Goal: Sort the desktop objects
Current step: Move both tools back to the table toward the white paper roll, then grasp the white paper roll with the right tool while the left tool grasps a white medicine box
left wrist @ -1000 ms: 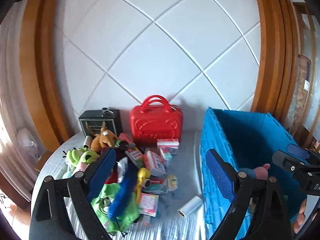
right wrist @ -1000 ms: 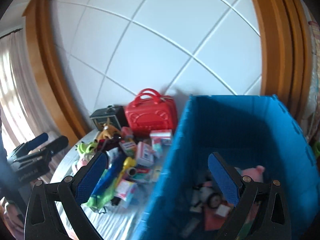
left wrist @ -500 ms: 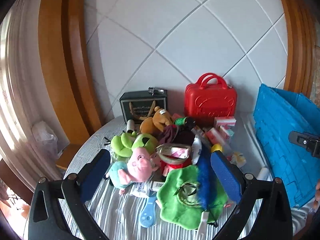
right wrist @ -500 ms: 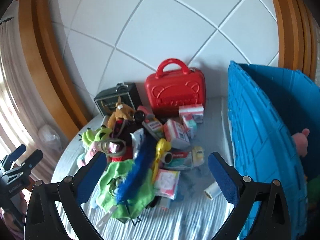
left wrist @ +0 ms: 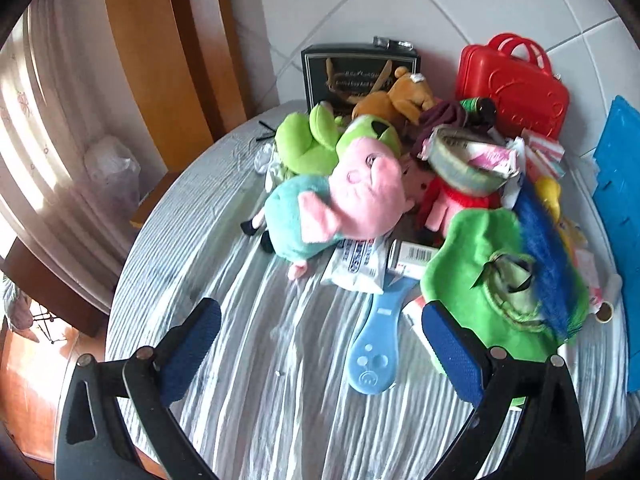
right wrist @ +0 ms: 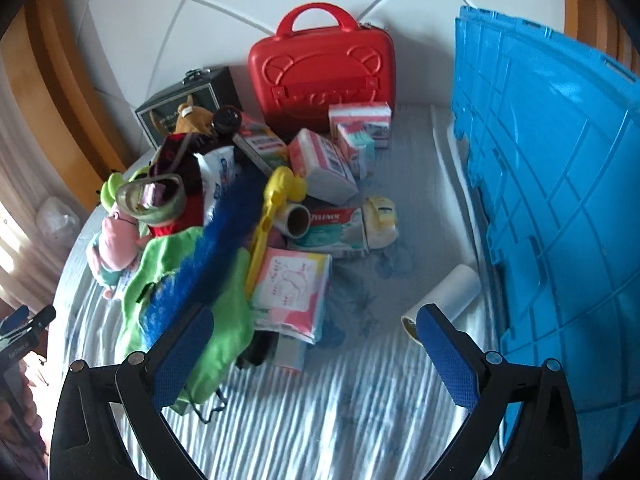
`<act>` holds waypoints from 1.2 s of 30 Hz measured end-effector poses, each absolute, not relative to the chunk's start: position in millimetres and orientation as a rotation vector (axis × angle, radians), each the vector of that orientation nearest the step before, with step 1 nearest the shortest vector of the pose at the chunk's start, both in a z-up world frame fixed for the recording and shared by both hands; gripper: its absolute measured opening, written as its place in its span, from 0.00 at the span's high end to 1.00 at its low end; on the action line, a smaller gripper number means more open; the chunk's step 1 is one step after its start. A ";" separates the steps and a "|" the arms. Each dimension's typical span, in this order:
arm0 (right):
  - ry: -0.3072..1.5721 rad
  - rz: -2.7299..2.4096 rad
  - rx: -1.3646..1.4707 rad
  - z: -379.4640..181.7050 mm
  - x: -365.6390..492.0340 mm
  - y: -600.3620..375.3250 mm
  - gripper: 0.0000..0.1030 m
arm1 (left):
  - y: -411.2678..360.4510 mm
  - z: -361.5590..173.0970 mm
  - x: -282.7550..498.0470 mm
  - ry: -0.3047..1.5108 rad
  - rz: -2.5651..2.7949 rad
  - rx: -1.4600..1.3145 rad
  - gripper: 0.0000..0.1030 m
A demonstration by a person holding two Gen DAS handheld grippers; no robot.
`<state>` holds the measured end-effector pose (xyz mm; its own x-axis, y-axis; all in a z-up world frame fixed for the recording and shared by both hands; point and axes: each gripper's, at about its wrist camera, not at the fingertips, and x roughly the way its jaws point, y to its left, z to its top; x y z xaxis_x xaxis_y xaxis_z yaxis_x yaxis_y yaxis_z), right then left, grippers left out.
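My left claw (left wrist: pixel 320 340) and right claw (right wrist: pixel 312 338) both hang wide open and empty above the worktop (right wrist: pixel 340 408). Ahead lies the toy pile: a pink pig (left wrist: pixel 352 196), green cloth (left wrist: pixel 480 248), tissue packs (right wrist: pixel 320 164). The blue bin (right wrist: pixel 560 200) stands right. I judge a pick is next: lower and close on one item.

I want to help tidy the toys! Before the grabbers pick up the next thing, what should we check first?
1. Left gripper open and empty: ok.
2. Right gripper open and empty: ok.
3. Pink pig plush lies on top of the pile, nothing over it: ok.
4. Blue spoon easy to lift: not ok, its top end is tucked under packets.
5. White roll lies free beside the blue crate: ok.
6. Room left inside the crate: cannot tell, only its outer wall shows.
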<state>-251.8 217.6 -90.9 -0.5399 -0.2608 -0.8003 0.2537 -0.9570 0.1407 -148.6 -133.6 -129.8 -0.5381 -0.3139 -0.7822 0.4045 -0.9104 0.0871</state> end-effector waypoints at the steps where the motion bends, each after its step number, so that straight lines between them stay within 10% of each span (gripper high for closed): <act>1: -0.009 -2.520 1.332 -101.5 -254.2 220.0 0.00 | -135.9 -142.2 -148.6 0.153 -2.410 1.231 0.01; 28: -0.310 -2.926 1.426 -217.2 -261.5 282.9 0.00 | -131.3 -262.2 -213.9 0.146 -2.525 1.447 0.08; 32: -0.328 -2.990 1.423 -223.0 -278.1 283.9 0.00 | -142.7 -267.5 -218.5 0.292 -2.529 1.496 0.22; 36: -0.338 -3.000 1.486 -229.7 -295.5 286.2 0.00 | -128.0 -263.1 -217.7 0.254 -2.586 1.541 0.60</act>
